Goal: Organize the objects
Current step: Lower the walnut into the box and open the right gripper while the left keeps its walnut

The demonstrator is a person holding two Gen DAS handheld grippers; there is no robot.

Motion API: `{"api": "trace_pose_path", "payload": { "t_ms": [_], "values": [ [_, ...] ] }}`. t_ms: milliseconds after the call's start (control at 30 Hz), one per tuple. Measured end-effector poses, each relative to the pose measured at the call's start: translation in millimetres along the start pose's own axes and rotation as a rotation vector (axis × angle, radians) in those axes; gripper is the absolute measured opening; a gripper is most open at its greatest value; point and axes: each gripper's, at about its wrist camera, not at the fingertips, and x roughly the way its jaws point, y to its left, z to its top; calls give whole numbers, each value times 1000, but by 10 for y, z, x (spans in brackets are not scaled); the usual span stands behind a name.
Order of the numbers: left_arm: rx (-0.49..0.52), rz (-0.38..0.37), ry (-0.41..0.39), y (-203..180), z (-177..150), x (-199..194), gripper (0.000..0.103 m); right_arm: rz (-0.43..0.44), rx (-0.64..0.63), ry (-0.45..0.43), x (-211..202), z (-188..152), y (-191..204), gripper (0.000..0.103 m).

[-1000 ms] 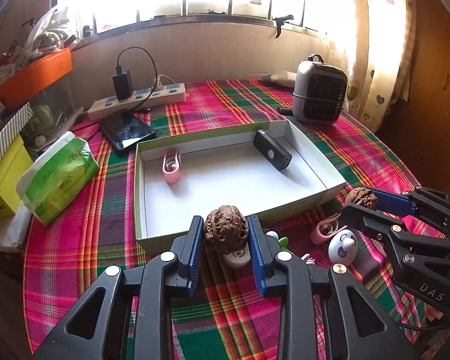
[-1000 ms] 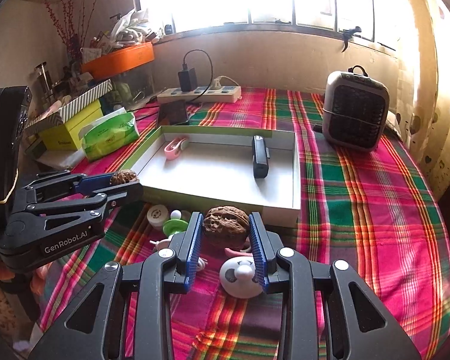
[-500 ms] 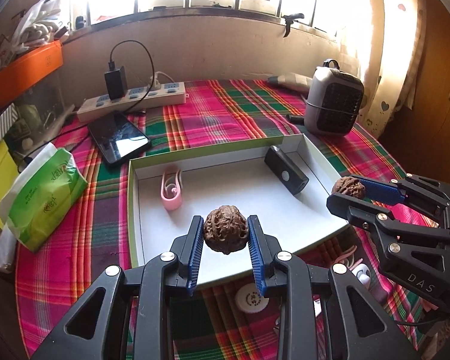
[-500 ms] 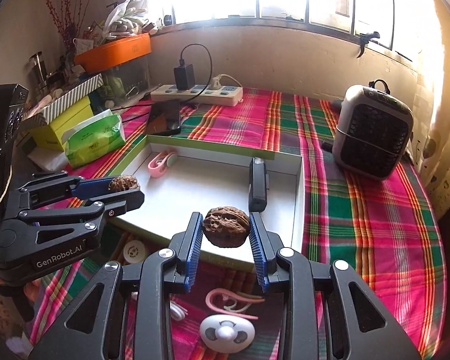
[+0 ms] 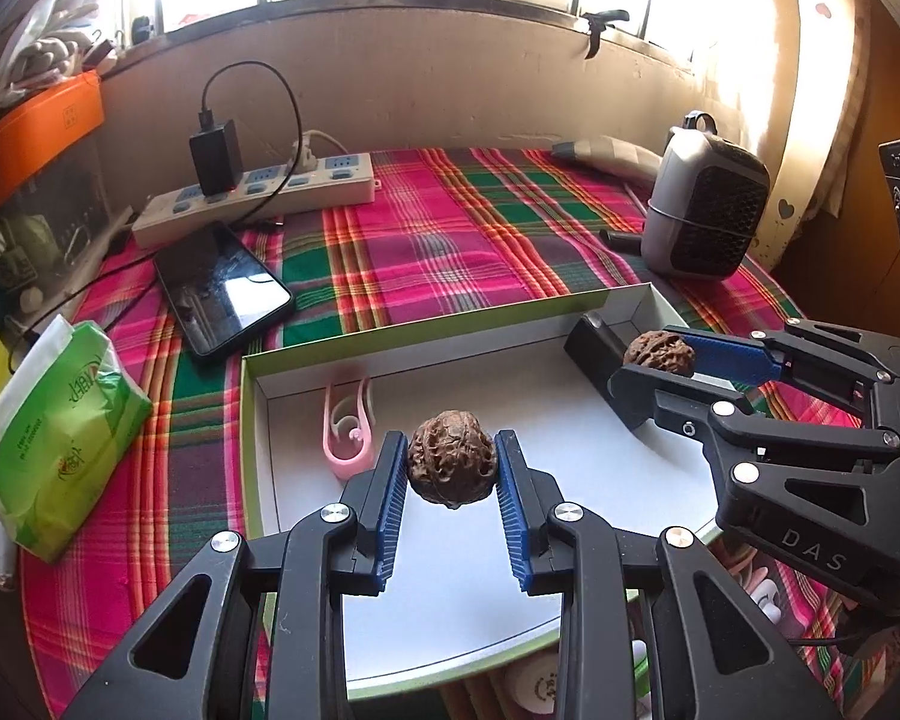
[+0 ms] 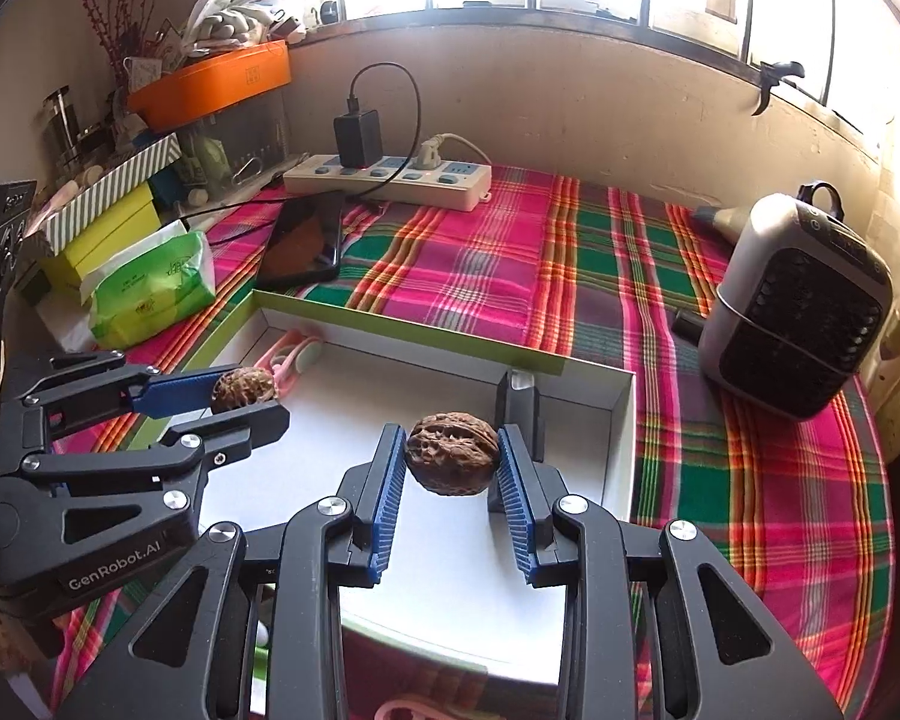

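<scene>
Two walnuts show in the left wrist view. One walnut (image 5: 452, 457) sits clamped between the blue pads of the left tool (image 5: 452, 480), held above the white floor of the open box (image 5: 450, 618). The second walnut (image 5: 659, 349) is clamped in the right tool (image 5: 666, 360), over the box's right end. Inside the box: one pink clip (image 5: 348, 426) and one black device (image 5: 594, 348). On the plaid bench (image 5: 450, 228): one phone (image 5: 222, 288), one power strip (image 5: 252, 195), one grey heater (image 5: 705, 207), one green tissue pack (image 5: 60, 438).

Right wrist view: the same two walnuts, one (image 6: 452, 454) gripped in the right tool (image 6: 452, 474) above the box (image 6: 621, 420), one (image 6: 243, 390) gripped in the left tool (image 6: 234, 399) near the pink clip (image 6: 294, 357).
</scene>
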Motion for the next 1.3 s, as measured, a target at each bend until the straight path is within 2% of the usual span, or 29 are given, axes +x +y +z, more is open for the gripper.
{"api": "trace_pose_path", "payload": {
  "t_ms": [300,633,1300],
  "values": [
    [22,23,20,37,68,191,27,24,21,40,277,160,-72,33],
    [29,15,44,56,77,318,27,73,20,70,483,232,-41,33],
    [28,20,62,68,64,426,27,74,15,119,682,227,-49,33]
  ]
}}
